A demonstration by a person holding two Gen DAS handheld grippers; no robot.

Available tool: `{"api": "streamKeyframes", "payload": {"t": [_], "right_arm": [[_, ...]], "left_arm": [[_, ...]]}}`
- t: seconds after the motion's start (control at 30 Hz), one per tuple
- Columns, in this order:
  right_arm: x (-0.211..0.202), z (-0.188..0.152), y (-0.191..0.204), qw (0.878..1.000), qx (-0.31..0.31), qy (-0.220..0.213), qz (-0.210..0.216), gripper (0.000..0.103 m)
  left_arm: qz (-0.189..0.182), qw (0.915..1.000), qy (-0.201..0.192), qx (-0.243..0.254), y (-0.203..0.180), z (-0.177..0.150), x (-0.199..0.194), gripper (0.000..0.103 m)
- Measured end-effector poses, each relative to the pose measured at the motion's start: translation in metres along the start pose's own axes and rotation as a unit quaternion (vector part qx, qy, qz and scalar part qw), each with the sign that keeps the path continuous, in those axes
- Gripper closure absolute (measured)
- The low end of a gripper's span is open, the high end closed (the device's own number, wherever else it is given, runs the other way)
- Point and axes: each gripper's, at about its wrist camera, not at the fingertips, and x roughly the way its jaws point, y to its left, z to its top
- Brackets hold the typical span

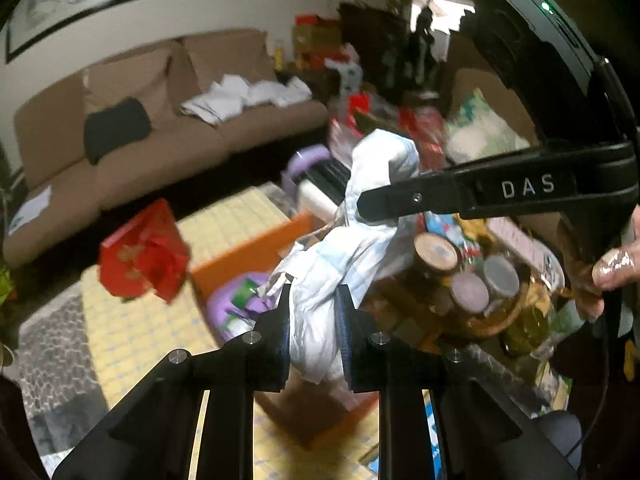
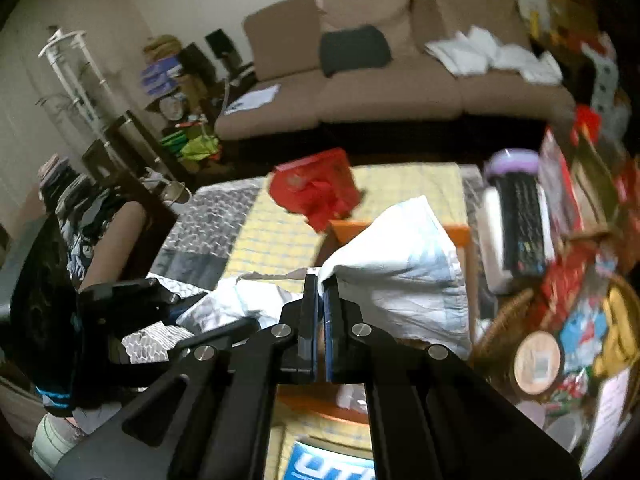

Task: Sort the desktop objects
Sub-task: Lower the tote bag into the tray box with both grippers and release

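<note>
Hand-held grippers (image 1: 313,312) (image 2: 321,292) on crumpled white plastic bag (image 1: 352,240)

"DAS" in pale caps on the right gripper (image 1: 372,204) arm, seen from left cam. Other print too blurred to read.

2 wrist views, close over table (image 1: 132,320), sharing sofa (image 2: 400,80)

A table (image 2: 192,236) with a yellow checked mat (image 2: 264,240) bears a red box (image 2: 312,188) and, seemingly, an orange box (image 1: 244,252).
</note>
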Motion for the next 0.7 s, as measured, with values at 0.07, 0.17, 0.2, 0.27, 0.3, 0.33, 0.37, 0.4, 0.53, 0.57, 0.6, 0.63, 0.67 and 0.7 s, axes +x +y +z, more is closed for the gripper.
{"api": "streamKeyframes", "payload": {"t": [0.07,0.17,0.2,0.27,0.3,0.33,0.37,0.4,0.53,0.57,0.6,0.63,0.67,0.7], "right_arm": [[0.009,-0.01,-0.013,1.0,0.004,0.01,0.005,0.1],[0.016,-0.027,-0.026,0.999,0.009,0.027,0.021,0.1],[0.019,-0.033,-0.029,0.999,0.011,0.034,0.028,0.1],[0.029,-0.038,-0.03,0.998,0.011,0.048,0.035,0.1],[0.035,-0.038,-0.034,0.998,0.011,0.051,0.033,0.099],[0.045,-0.037,-0.039,0.998,0.014,0.058,0.03,0.097],[0.059,-0.037,-0.045,0.997,0.021,0.071,0.026,0.095],[0.078,-0.037,-0.053,0.995,0.035,0.091,0.022,0.095],[0.127,-0.046,-0.082,0.989,0.067,0.131,-0.028,0.089],[0.128,-0.047,-0.086,0.989,0.074,0.126,-0.027,0.088],[0.125,-0.048,-0.09,0.99,0.08,0.115,-0.024,0.083],[0.12,-0.046,-0.093,0.991,0.08,0.103,-0.021,0.077],[0.113,-0.044,-0.094,0.993,0.079,0.087,-0.021,0.065],[0.105,-0.04,-0.095,0.994,0.077,0.071,-0.023,0.058]], "left_arm": [[-0.008,0.9999,0.014,0.004,-0.007,-0.006,0.007,0.084],[-0.023,0.9993,0.029,0.003,-0.01,-0.013,0.011,0.084],[-0.024,0.9992,0.031,0.003,-0.011,-0.014,0.01,0.084],[-0.013,0.9992,0.035,0.012,-0.007,-0.013,0.016,0.081],[0.007,0.9989,0.044,0.016,0.0,-0.012,0.028,0.071],[0.022,0.9981,0.056,0.011,0.005,-0.012,0.039,0.057],[0.035,0.9961,0.081,-0.001,0.015,-0.013,0.058,0.052],[0.041,0.994,0.101,-0.009,0.023,-0.016,0.073,0.051],[0.082,0.9855,0.148,-0.015,0.041,-0.034,0.106,0.042],[0.086,0.9856,0.143,-0.024,0.045,-0.036,0.104,0.038],[0.081,0.9872,0.132,-0.037,0.05,-0.038,0.099,0.033],[0.073,0.9888,0.12,-0.049,0.056,-0.039,0.092,0.027],[0.071,0.9895,0.113,-0.056,0.061,-0.039,0.086,0.026],[0.07,0.9899,0.109,-0.058,0.063,-0.039,0.083,0.026]]}}
